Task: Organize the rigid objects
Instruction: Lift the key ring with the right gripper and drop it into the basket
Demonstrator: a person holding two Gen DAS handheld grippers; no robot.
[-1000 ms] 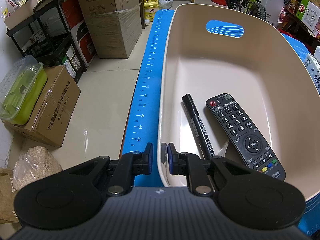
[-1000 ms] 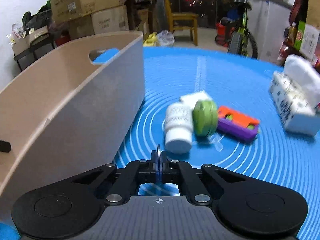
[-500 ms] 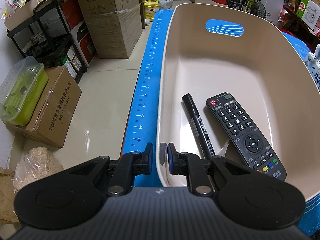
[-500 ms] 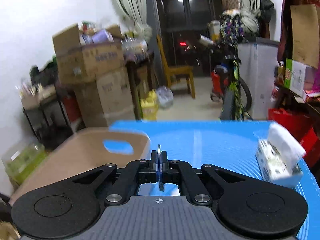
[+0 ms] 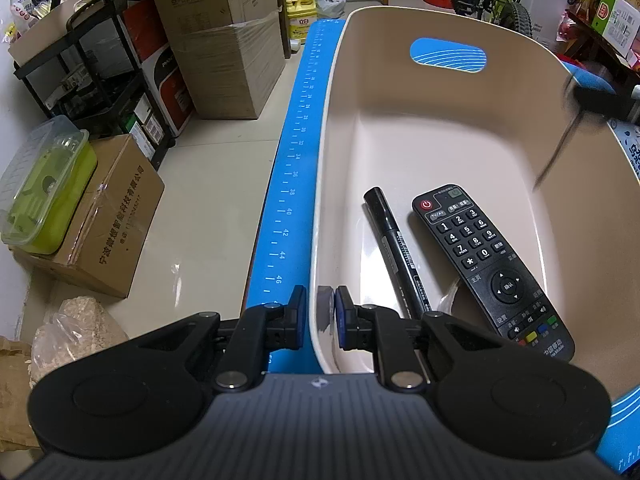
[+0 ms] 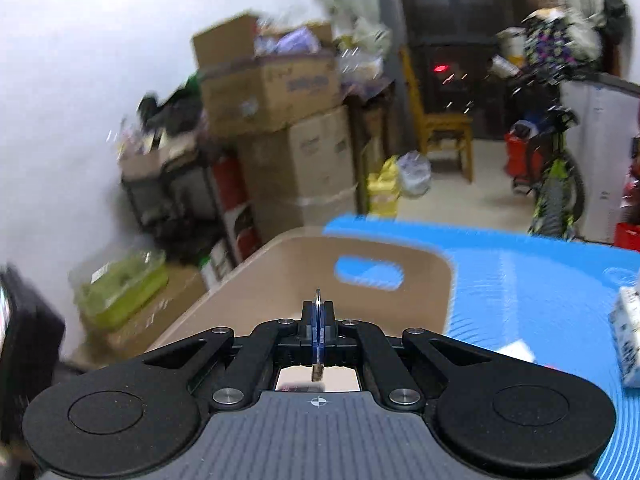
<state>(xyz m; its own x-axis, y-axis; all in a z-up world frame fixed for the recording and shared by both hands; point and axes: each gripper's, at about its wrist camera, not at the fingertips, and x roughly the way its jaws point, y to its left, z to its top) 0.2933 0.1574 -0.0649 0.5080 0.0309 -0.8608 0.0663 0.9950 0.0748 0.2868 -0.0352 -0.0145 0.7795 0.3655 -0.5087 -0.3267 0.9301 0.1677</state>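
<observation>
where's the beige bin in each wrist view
Left wrist: the beige bin fills the centre and right; the left gripper clamps its near rim.
Right wrist: the bin sits centre-left, beyond the right gripper.
Shared landmark: its far handle cutout.

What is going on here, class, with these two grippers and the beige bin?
A person is sorting small things into a beige bin on a blue mat. The left gripper clamps the bin's near rim. A black marker and a remote control already lie inside. The right gripper is shut on a thin flat piece, hard to identify, and points toward the bin.
</observation>
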